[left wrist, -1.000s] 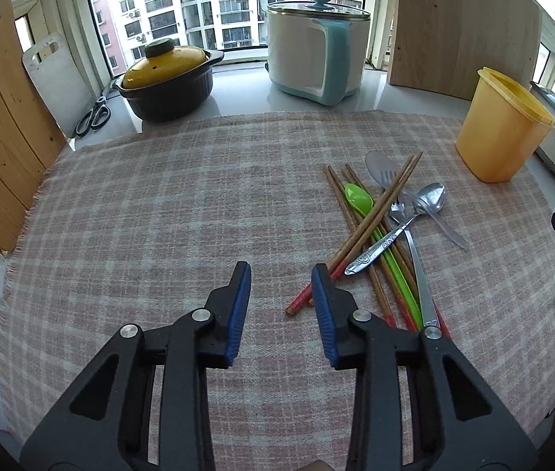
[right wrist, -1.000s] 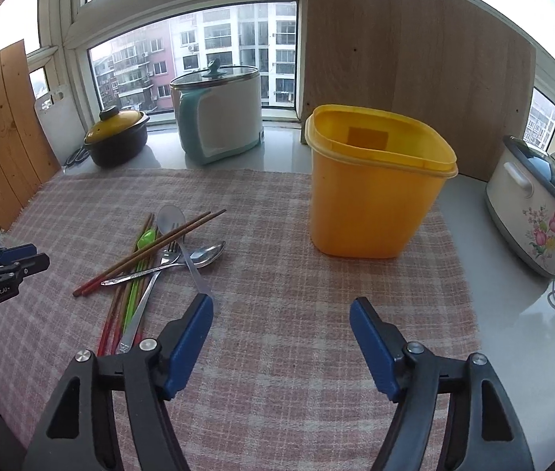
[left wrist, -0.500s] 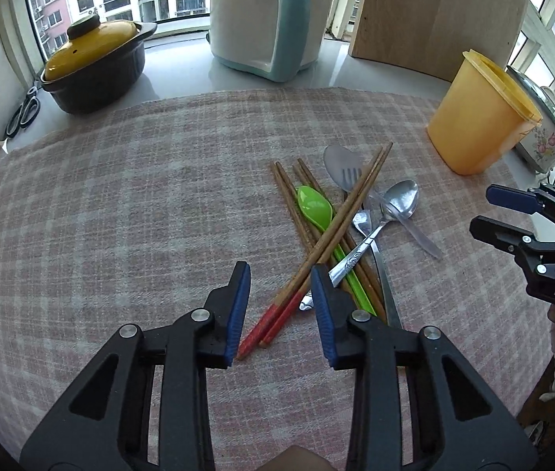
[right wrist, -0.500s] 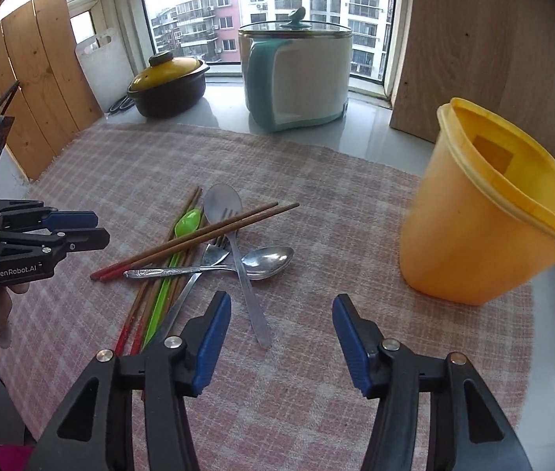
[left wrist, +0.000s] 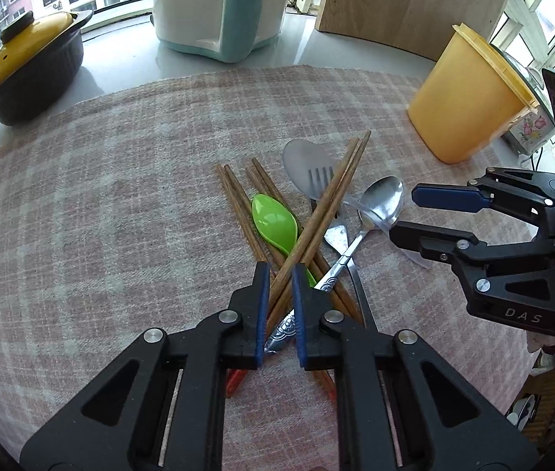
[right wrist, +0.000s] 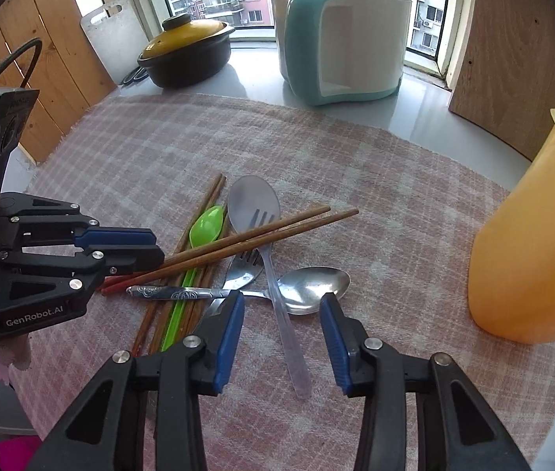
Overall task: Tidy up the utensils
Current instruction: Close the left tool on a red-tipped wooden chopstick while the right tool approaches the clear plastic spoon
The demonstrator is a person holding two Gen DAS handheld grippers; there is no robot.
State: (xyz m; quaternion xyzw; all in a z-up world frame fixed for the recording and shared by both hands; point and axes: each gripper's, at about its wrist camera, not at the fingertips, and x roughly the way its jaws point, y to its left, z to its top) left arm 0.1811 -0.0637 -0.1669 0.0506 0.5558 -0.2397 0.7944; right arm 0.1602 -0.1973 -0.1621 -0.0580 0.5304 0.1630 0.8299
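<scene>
Utensil pile (left wrist: 309,231) lies on the pink checked cloth (left wrist: 120,204), near the yellow plastic container (left wrist: 470,98); no utensil stands in the container.

Left gripper (left wrist: 277,271): jaws have just closed, pads pinching the top pair of wooden chopsticks (left wrist: 328,200) near their red-tipped ends. That pair runs diagonally across the green plastic spoon (left wrist: 275,223), the fork (left wrist: 322,180) and further chopsticks beneath.

Right gripper (right wrist: 282,306): jaws have just been narrowing but remain spread, straddling the neck of the ornate-handled metal spoon (right wrist: 313,284) and the handle of the slotted spoon (right wrist: 254,204). Pads not seen pressing on either.

Beyond the pile, away from the container: teal-and-white cooker (right wrist: 340,39), black clay pot with yellow lid (right wrist: 187,51).
</scene>
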